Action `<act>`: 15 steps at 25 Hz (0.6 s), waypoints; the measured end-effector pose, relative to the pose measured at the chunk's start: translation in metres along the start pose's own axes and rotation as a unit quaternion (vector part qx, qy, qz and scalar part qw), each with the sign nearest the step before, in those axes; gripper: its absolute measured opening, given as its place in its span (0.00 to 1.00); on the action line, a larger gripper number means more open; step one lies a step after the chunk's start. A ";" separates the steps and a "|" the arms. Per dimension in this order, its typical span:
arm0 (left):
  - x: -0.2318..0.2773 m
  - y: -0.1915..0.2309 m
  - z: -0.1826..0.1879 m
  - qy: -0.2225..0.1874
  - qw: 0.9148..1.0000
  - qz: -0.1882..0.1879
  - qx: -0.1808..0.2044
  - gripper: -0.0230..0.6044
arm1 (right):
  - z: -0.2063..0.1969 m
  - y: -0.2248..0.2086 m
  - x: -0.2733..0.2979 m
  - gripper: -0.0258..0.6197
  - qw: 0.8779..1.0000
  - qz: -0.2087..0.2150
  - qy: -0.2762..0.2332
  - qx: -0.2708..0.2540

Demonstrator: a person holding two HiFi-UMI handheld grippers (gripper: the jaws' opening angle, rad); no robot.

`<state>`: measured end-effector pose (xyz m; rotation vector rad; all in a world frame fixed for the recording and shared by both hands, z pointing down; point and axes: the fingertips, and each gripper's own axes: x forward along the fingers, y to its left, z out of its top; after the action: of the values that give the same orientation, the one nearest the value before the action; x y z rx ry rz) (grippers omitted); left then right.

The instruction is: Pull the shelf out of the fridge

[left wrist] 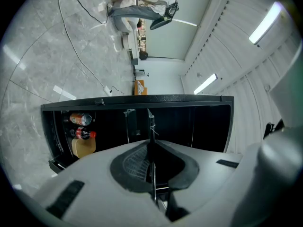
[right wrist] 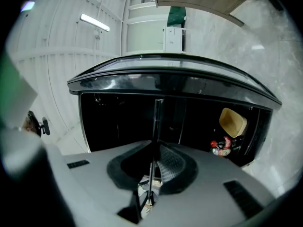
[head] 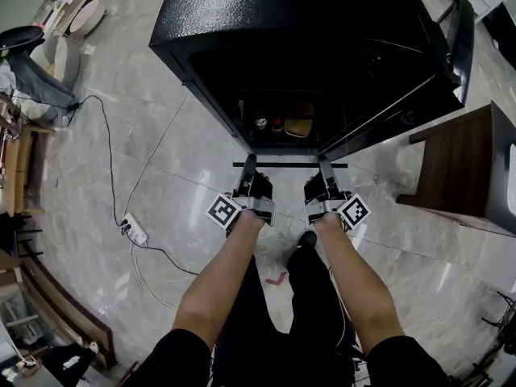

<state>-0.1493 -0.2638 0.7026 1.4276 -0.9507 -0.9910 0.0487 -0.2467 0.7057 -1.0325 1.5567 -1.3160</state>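
The black fridge [head: 266,31] stands open in front of me. Its thin shelf [head: 290,165] sticks out of the opening, with its dark front edge running between both grippers. My left gripper [head: 248,166] is shut on the left part of that edge, and my right gripper [head: 324,166] is shut on the right part. In the left gripper view the shelf [left wrist: 151,126] shows edge-on between the pads of the left gripper [left wrist: 152,169]. The right gripper view shows the shelf [right wrist: 155,122] the same way, clamped by the right gripper [right wrist: 152,167].
Soda bottles [head: 268,123] and a yellow container [head: 298,127] sit low inside the fridge. The fridge door [head: 455,47] hangs open at the right. A wooden cabinet [head: 463,168] stands at the right. A power strip [head: 135,230] and its cable lie on the floor at the left.
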 end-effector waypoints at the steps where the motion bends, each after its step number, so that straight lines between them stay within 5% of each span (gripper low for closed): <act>1: -0.001 0.000 -0.001 0.001 1.000 0.000 0.001 0.09 | 0.000 0.000 -0.002 0.10 1.000 0.000 0.000 0.000; 15: -0.015 -0.003 -0.006 0.002 1.000 -0.007 -0.003 0.09 | -0.004 0.002 -0.017 0.10 1.000 0.011 0.001 -0.003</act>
<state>-0.1482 -0.2469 0.7009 1.4316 -0.9359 -1.0006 0.0502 -0.2288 0.7058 -1.0160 1.5708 -1.2994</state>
